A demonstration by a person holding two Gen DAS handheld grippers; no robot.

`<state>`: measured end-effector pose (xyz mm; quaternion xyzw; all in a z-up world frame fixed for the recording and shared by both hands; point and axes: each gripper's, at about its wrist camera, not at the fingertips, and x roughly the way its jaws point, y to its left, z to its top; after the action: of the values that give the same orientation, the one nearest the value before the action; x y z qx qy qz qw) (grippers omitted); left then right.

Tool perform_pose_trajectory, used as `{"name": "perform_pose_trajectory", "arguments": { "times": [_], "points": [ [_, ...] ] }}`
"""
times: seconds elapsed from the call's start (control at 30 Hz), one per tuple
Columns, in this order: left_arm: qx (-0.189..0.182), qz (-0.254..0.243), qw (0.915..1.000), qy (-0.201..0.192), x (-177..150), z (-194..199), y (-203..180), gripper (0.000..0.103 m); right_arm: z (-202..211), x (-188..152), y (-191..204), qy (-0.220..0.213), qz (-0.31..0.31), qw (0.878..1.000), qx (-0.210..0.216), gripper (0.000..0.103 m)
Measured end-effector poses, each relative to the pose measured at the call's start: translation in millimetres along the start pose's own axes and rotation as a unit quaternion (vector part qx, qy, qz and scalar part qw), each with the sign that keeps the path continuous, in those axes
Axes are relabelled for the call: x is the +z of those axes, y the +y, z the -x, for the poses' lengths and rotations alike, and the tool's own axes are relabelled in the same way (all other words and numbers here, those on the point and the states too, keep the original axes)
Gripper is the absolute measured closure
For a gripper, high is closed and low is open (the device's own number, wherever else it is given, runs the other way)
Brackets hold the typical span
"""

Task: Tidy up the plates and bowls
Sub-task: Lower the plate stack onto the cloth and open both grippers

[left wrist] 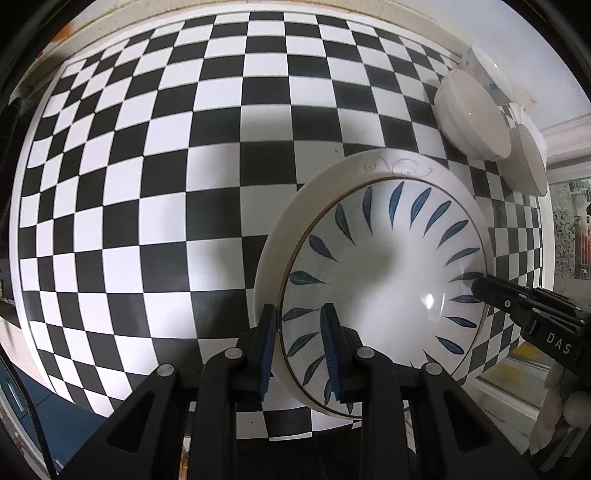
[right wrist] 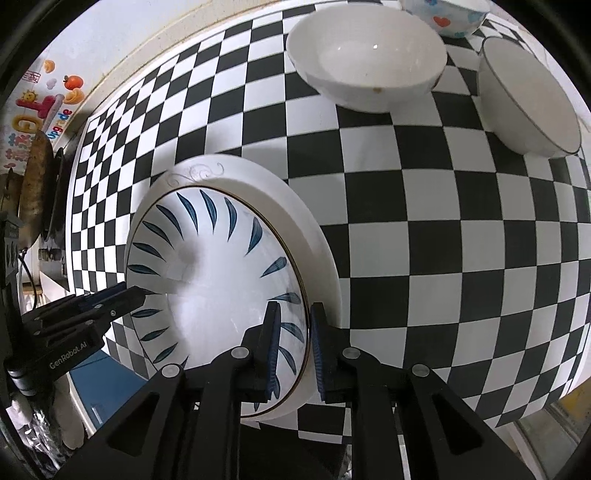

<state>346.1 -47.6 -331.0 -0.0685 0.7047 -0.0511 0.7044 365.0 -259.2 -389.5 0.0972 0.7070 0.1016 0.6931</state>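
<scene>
The worktop [left wrist: 147,184] is a glossy black-and-white checkerboard, round-edged. On its near part sits a wide white plate [left wrist: 332,177] with a faint grey scroll on its rim, and lying in it is a smaller blue-leaf plate [left wrist: 376,266], round and glazed, gold-edged, its leaves fanning out from the centre.

The left tool [left wrist: 301,347] straddles the leaf plate's near-left rim, one ribbed blue pad inside and one outside, narrowed onto the edge. The right tool [right wrist: 293,347] grips the opposite rim the same way.

Far right stand three smooth bowls: a plain white bowl [right wrist: 365,55], a thin-rimmed white bowl [right wrist: 532,99] beside it, and a flower-printed bowl [right wrist: 443,14] behind, all upright.
</scene>
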Motion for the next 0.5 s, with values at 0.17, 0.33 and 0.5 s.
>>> {"name": "perform_pose_trajectory", "arguments": {
  "times": [0.17,0.33,0.5],
  "points": [
    [0.007,-0.011,0.9995,-0.028,-6.9,23.1,-5.4,0.081,18.2,-7.4,5.7,-0.026,0.007,1.0,-0.01,0.085],
    [0.021,-0.03,0.9967,-0.073,-25.3,60.1,-11.3,0.081,47.2,-31.6,24.5,-0.062,0.02,0.998,-0.021,0.085],
    [0.039,-0.042,0.9924,-0.108,-51.4,93.1,-12.4,0.08,80.8,-66.4,50.1,-0.103,0.044,0.993,-0.034,0.066]
  ]
}}
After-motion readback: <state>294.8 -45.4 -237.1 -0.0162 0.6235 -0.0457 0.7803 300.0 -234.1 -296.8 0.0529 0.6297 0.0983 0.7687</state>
